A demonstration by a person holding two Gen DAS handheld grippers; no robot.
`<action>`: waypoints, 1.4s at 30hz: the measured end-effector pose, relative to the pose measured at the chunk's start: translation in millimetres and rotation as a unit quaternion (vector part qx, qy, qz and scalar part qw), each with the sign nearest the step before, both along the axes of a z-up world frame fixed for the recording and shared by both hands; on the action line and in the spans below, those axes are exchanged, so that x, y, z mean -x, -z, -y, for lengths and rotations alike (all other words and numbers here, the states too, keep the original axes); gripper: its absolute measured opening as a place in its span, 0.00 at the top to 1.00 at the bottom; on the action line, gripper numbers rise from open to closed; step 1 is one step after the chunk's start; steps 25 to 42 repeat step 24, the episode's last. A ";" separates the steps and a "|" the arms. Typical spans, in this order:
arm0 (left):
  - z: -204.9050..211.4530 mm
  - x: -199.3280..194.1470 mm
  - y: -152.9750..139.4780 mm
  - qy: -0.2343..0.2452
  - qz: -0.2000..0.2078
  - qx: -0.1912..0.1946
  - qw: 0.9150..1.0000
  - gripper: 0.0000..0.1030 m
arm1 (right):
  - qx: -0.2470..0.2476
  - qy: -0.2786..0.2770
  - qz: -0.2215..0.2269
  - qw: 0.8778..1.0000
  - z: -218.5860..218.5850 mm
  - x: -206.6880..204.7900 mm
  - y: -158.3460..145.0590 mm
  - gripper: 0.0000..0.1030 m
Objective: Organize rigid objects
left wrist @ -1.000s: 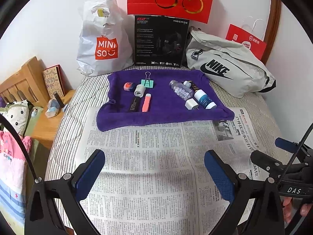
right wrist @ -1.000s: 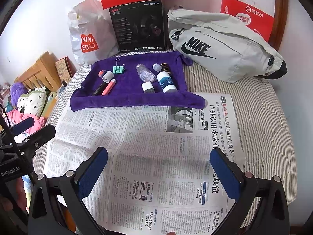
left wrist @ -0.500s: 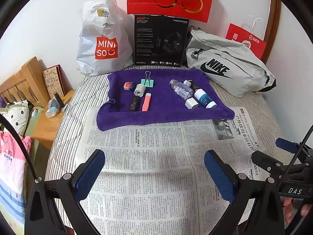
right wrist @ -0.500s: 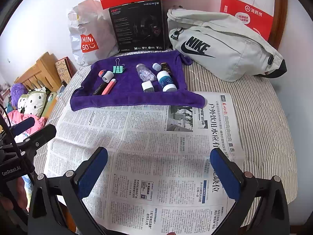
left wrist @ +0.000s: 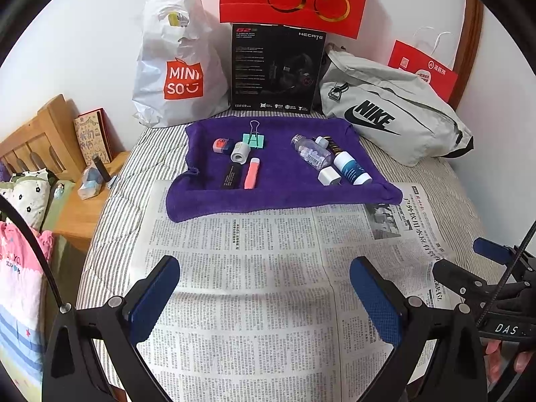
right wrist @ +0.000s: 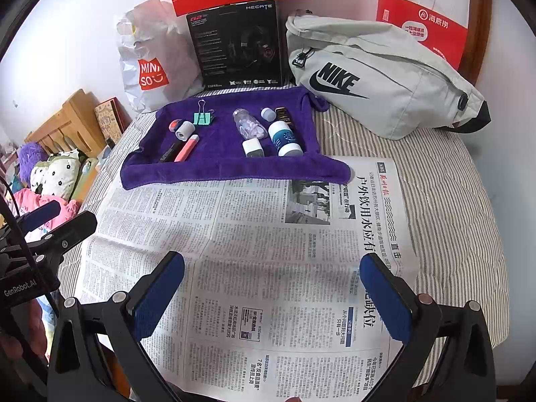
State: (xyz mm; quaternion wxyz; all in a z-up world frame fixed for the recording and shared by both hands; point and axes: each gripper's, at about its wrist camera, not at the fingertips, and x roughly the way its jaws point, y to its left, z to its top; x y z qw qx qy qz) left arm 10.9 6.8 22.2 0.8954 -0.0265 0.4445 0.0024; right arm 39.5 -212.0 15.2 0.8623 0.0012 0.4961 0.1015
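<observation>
A purple towel lies at the far end of the bed. On its left lie a green binder clip, a small red-topped box, a grey roll, a black bar and a pink tube. On its right lie a clear pill bottle, a white-and-blue bottle, a white cube and a small white cap. My left gripper and right gripper are open and empty, held over the newspaper well short of the towel.
A newspaper covers the striped bed. Behind the towel stand a Miniso bag, a black box, a Nike bag and red paper bags. A wooden nightstand is at left.
Both grippers have shifted very slightly; the scene is otherwise the same and nothing on the towel has moved.
</observation>
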 end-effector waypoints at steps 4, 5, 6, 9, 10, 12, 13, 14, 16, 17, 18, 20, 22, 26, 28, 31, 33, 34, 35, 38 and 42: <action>0.5 0.5 -0.4 0.000 0.000 0.000 1.000 0.00 | 0.000 0.000 0.001 1.000 0.3 0.2 -0.8 0.00; 0.4 0.5 -0.4 0.000 0.001 0.000 1.000 0.00 | 0.000 0.000 0.001 1.000 0.5 0.7 -1.4 0.00; 1.0 0.6 -0.4 -0.001 0.000 -0.001 1.000 0.00 | 0.001 0.000 0.001 1.000 0.7 0.9 -1.4 0.00; 0.4 0.7 -0.7 0.000 0.001 0.000 1.000 0.00 | 0.000 0.001 0.003 1.000 0.7 1.5 -3.8 0.00; 0.6 0.8 -1.8 0.000 0.002 0.000 1.000 0.00 | 0.000 0.001 0.003 1.000 0.8 1.8 -4.6 0.00; 1.3 1.0 -2.9 0.001 0.002 0.000 1.000 0.00 | 0.000 0.001 0.004 1.000 1.2 2.4 -5.7 0.00; 1.1 1.1 -3.5 0.001 0.003 0.000 1.000 0.00 | 0.000 0.001 0.004 1.000 1.2 2.5 -6.0 0.00; 1.2 1.1 -4.3 0.002 0.003 0.000 1.000 0.00 | 0.001 0.001 0.004 1.000 0.9 2.6 -6.2 0.00; 1.4 1.2 -4.0 0.002 0.003 0.000 1.000 0.00 | 0.000 0.001 0.005 1.000 0.7 2.8 -6.5 0.00; 1.4 1.1 -4.5 0.003 0.003 -0.001 1.000 0.00 | 0.001 0.001 0.005 1.000 0.7 2.9 -6.5 0.00; 2.2 1.3 -4.5 0.002 0.003 -0.001 1.000 0.00 | 0.001 0.001 0.005 1.000 0.6 2.8 -6.8 0.00; 2.6 1.3 -5.1 0.003 0.004 0.000 1.000 0.00 | 0.001 0.001 0.005 1.000 0.6 2.6 -6.6 0.00; 2.2 0.7 -6.3 0.006 0.007 0.001 1.000 0.00 | 0.002 0.000 0.005 1.000 0.2 2.8 -6.7 0.00; 2.5 0.3 -7.4 0.010 0.010 0.002 1.000 0.00 | 0.003 -0.002 0.004 1.000 -0.3 1.9 -6.3 0.00; 2.5 0.3 -7.4 0.010 0.010 0.002 1.000 0.00 | 0.003 -0.002 0.004 1.000 -0.3 1.9 -6.3 0.00; 2.5 0.3 -7.4 0.010 0.010 0.002 1.000 0.00 | 0.003 -0.002 0.004 1.000 -0.3 1.9 -6.3 0.00; 2.5 0.3 -7.4 0.010 0.010 0.002 1.000 0.00 | 0.003 -0.002 0.004 1.000 -0.3 1.9 -6.3 0.00; 2.5 0.3 -7.4 0.010 0.010 0.002 1.000 0.00 | 0.003 -0.002 0.004 1.000 -0.3 1.9 -6.3 0.00; 2.5 0.3 -7.4 0.010 0.010 0.002 1.000 0.00 | 0.003 -0.002 0.004 1.000 -0.3 1.9 -6.3 0.00; 2.5 0.3 -7.4 0.010 0.010 0.002 1.000 0.00 | 0.003 -0.002 0.004 1.000 -0.3 1.9 -6.3 0.00; 2.5 0.3 -7.4 0.010 0.010 0.002 1.000 0.00 | 0.003 -0.002 0.004 1.000 -0.3 1.9 -6.3 0.00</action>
